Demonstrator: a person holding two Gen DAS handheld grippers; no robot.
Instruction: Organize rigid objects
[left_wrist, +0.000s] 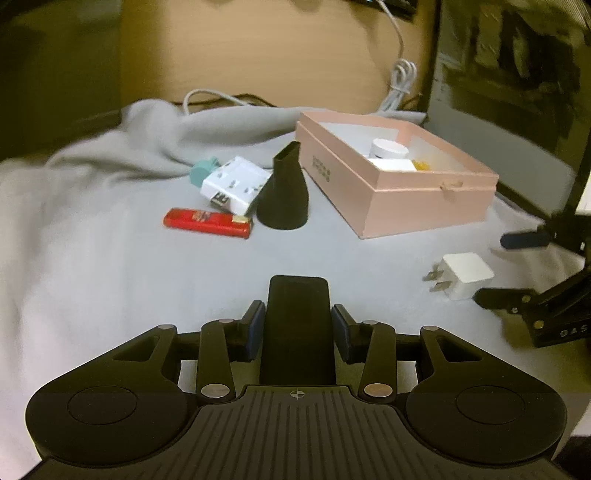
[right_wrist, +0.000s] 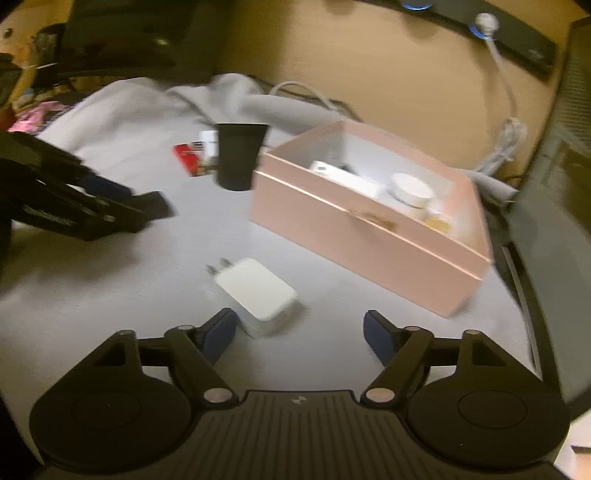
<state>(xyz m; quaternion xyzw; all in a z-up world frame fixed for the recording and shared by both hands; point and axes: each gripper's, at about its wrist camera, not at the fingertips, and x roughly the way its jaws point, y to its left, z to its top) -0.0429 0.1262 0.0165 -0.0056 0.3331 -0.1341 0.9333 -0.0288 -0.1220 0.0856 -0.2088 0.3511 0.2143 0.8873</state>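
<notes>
My left gripper (left_wrist: 298, 332) is shut on a flat black block (left_wrist: 298, 306), held above the grey cloth. Ahead lie a red lighter (left_wrist: 207, 223), a white adapter (left_wrist: 235, 188), a teal piece (left_wrist: 202, 170) and a black nozzle (left_wrist: 284, 192). A pink box (left_wrist: 399, 177) at the right holds a white jar (left_wrist: 388, 148) and other white items. My right gripper (right_wrist: 300, 332) is open, low over the cloth, with a white plug charger (right_wrist: 258, 295) by its left finger. The box (right_wrist: 369, 236) lies ahead right. The left gripper (right_wrist: 85, 206) shows at the left.
A grey cloth (left_wrist: 110, 258) covers the surface, bunched at the back. White cables (left_wrist: 400, 79) hang at the back right against a tan wall. A dark panel (left_wrist: 517, 92) stands at the right. The right gripper (left_wrist: 535, 302) enters the left wrist view at the right edge.
</notes>
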